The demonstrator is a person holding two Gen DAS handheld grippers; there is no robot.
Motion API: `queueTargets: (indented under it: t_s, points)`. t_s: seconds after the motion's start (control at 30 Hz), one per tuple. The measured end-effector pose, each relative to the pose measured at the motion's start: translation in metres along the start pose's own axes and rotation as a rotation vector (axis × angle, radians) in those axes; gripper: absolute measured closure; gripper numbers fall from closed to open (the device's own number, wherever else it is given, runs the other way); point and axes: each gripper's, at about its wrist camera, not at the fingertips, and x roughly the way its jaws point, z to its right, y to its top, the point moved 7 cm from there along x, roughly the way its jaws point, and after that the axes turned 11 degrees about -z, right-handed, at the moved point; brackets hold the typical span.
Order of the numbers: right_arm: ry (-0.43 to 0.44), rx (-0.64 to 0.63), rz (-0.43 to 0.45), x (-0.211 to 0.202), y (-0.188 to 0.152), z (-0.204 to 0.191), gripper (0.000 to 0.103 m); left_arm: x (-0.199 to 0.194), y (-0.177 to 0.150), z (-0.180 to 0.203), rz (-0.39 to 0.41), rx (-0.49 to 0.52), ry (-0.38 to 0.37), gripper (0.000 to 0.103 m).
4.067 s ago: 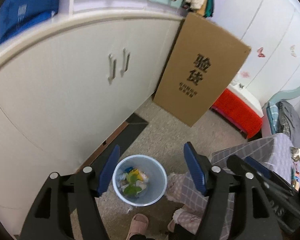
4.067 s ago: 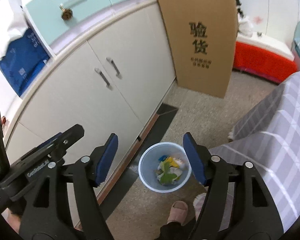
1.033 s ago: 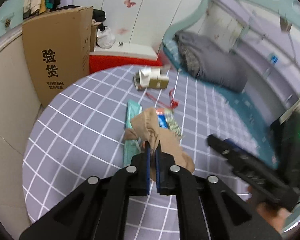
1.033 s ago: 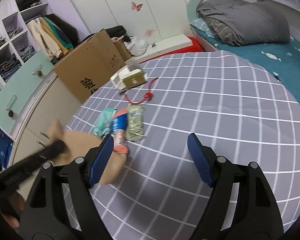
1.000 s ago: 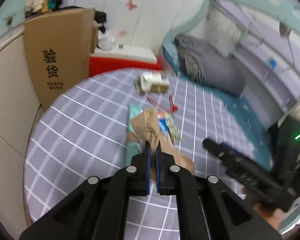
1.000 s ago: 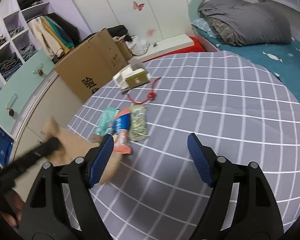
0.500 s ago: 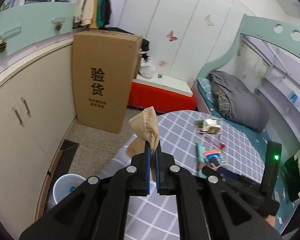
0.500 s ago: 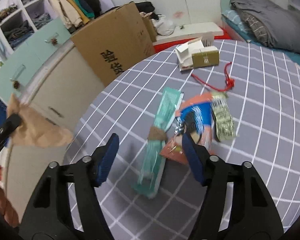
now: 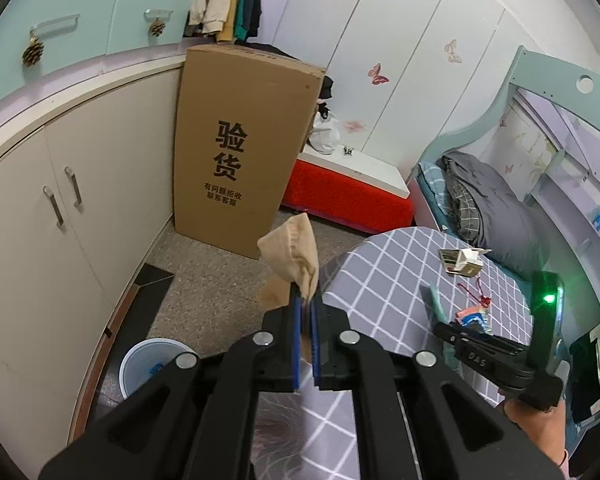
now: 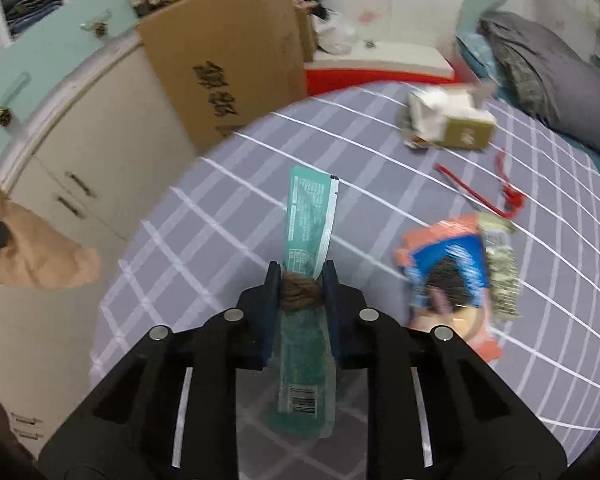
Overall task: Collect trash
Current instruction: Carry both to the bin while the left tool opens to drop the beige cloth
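My left gripper (image 9: 305, 300) is shut on a tan stocking (image 9: 294, 254) and holds it in the air past the table's left edge, above the floor. The stocking also shows at the left of the right wrist view (image 10: 40, 260). A pale blue trash bin (image 9: 150, 368) stands on the floor below and to the left. My right gripper (image 10: 302, 276) is closed around a small brown wad (image 10: 300, 292) that lies on a long teal wrapper (image 10: 306, 280) on the checked tablecloth (image 10: 220, 208).
An orange-blue snack packet (image 10: 448, 276), a red string (image 10: 480, 192) and a small opened carton (image 10: 448, 120) lie on the table. A tall cardboard box (image 9: 240, 148) leans on the white cabinets (image 9: 60, 208). A bed (image 9: 492, 208) is at the right.
My left gripper has carried the stocking off the table toward the bin side. My right gripper has dropped onto the teal wrapper and closed around the brown wad.
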Motion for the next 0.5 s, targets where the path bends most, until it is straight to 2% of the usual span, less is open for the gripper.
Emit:
queueTargets:
  t_s: [0.2,0.37,0.5]
  points:
    - [0.149,-0.109,0.011,-0.004,0.008,-0.082,0.082,0.001,-0.004,-0.042,-0.009,-0.045,0.025,0.099]
    - [0.260,-0.194,-0.027,0.016,0.006,-0.160,0.082,0.007,-0.013,-0.086,-0.038,-0.080,0.068,0.099]
    - [0.279,-0.233,-0.063,0.039,-0.002,-0.204,0.082,0.020,-0.023,-0.127,-0.085,-0.118,0.113,0.099]
